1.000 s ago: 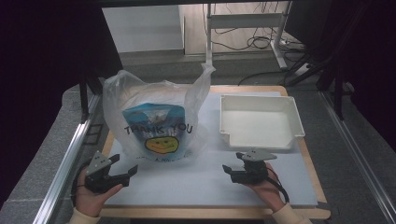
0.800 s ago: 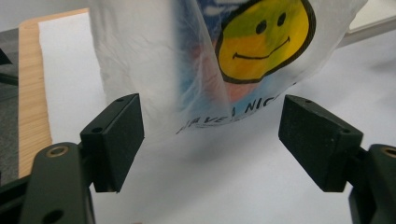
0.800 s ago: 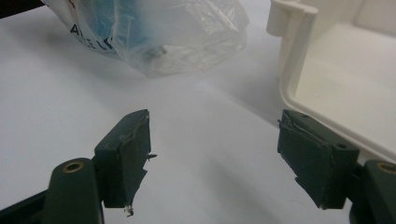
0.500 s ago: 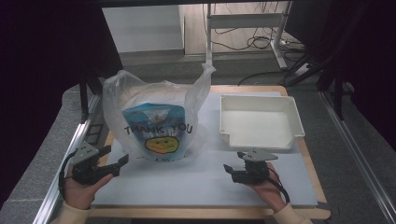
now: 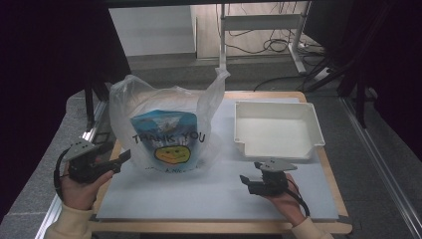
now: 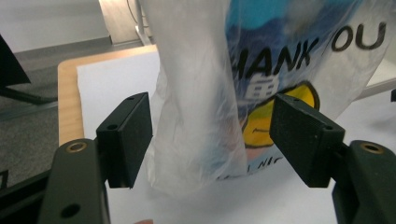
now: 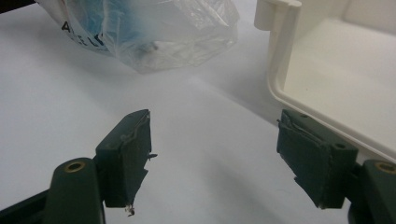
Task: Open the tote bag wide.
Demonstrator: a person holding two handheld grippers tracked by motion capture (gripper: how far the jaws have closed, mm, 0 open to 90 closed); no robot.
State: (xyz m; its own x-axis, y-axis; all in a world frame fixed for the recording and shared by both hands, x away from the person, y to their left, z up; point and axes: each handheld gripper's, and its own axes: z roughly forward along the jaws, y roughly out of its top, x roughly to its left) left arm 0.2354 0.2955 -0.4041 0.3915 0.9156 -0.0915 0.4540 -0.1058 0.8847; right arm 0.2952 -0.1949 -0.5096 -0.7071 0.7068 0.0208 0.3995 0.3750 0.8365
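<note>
White mat (image 5: 209,194) on wooden table (image 5: 332,174), unchanged across frames. Plastic bag (image 5: 166,130) upright on left-centre of mat, "THANK YOU" print and yellow smiley facing the near side, blue pack visible inside, one handle sticking up at rear right; same spot and shape as 1.0 s ago. White tray (image 5: 276,130) to right of bag, near it but apart, open side up; not moved.

Left gripper (image 5: 115,160) now raised and shifted outward to the left table edge, jaw tips pointing at bag's lower left corner, just beside it. 1.0 s ago sat lower and closer to the near edge, farther from bag; 0.5 s ago partway there. In left gripper view, left gripper (image 6: 212,135) jaws spread wide, bag's (image 6: 196,93) crumpled left fold sitting between them; contact with either pad cannot be told, no grip. Left hand (image 5: 79,186) wrapped around gripper body.

Right gripper (image 5: 247,180) on mat near front of tray, essentially same place as in both earlier frames. In right gripper view, right gripper (image 7: 215,154) jaws wide apart, nothing between, bare mat (image 7: 93,93) ahead; bag's lower corner (image 7: 159,37) farther off at upper left, tray wall (image 7: 285,70) at right close to the right-hand jaw. Right hand (image 5: 286,199) behind it.
</note>
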